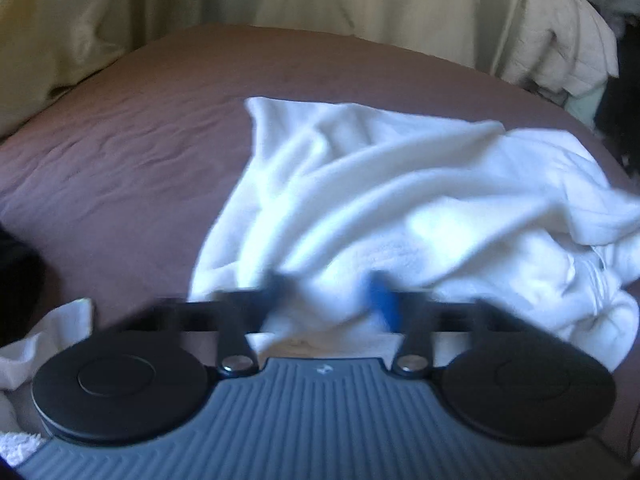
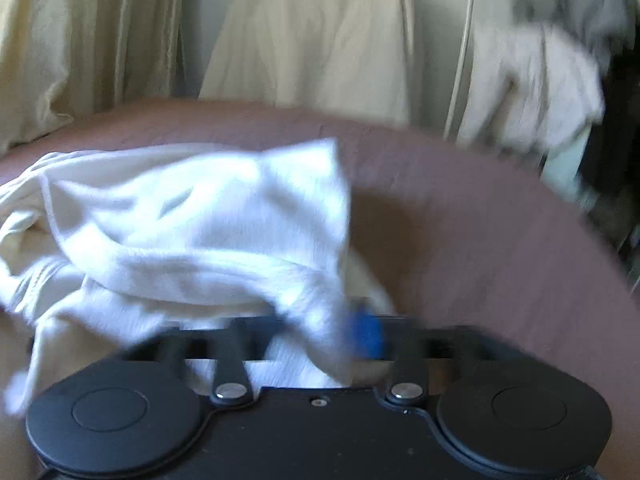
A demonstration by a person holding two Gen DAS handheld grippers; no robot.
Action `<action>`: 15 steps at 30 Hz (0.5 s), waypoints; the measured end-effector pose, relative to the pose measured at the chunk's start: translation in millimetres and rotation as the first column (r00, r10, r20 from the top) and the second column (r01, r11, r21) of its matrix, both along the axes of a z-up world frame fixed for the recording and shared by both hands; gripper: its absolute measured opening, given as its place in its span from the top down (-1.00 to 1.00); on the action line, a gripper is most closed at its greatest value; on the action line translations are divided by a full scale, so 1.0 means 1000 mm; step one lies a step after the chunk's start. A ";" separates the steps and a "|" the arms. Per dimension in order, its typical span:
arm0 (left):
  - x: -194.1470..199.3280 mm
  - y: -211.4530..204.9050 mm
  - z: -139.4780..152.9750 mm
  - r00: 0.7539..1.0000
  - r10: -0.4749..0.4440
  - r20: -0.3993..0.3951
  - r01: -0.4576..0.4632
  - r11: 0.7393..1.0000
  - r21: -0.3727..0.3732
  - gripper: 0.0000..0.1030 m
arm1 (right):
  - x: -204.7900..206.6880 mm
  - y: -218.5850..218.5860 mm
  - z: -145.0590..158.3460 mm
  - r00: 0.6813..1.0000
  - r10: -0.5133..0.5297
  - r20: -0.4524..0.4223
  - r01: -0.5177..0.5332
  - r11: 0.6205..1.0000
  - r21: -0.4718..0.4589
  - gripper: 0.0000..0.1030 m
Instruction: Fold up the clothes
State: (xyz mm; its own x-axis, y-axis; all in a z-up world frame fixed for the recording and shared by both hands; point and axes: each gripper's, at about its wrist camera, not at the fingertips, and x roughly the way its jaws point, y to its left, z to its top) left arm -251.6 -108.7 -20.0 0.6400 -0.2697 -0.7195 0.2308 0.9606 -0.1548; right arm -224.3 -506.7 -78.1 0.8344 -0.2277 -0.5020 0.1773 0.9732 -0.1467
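The white garment (image 1: 400, 200) lies crumpled on the bed (image 1: 120, 152), which has a brown cover; in the left wrist view it fills the middle and runs out toward 3 o'clock, and in the right wrist view (image 2: 192, 220) it sits from the middle toward 9 o'clock. The left gripper (image 1: 332, 300) is at 6 o'clock of its view, with white cloth between its fingers; the picture is blurred there, but the gripper seems clenched on the near edge of the garment. The right gripper (image 2: 320, 332) is also low in its view, and a fold of the garment drapes over it and passes between the fingers, so it is grasping the cloth too. Beyond the bed, at 12 o'clock, cream curtains (image 1: 100, 12) hang down. At 2 o'clock, pale clothes (image 2: 540, 88) hang in a heap beside the bed. A small white cloth (image 1: 44, 336) lies at 8 o'clock in the left wrist view.
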 end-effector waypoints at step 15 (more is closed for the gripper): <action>-0.020 -0.028 -0.001 0.991 -0.137 0.006 0.135 0.978 0.157 0.16 | -0.030 -0.040 -0.020 0.985 -0.171 -0.027 0.173 0.980 0.096 0.68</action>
State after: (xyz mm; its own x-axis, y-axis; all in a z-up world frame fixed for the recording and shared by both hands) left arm -271.1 -137.0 -21.1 0.6175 -0.2407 -0.7488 0.3622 0.9321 -0.0009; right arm -253.8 -547.2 -97.6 0.7772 -0.3160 -0.5442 0.3412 0.9382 -0.0576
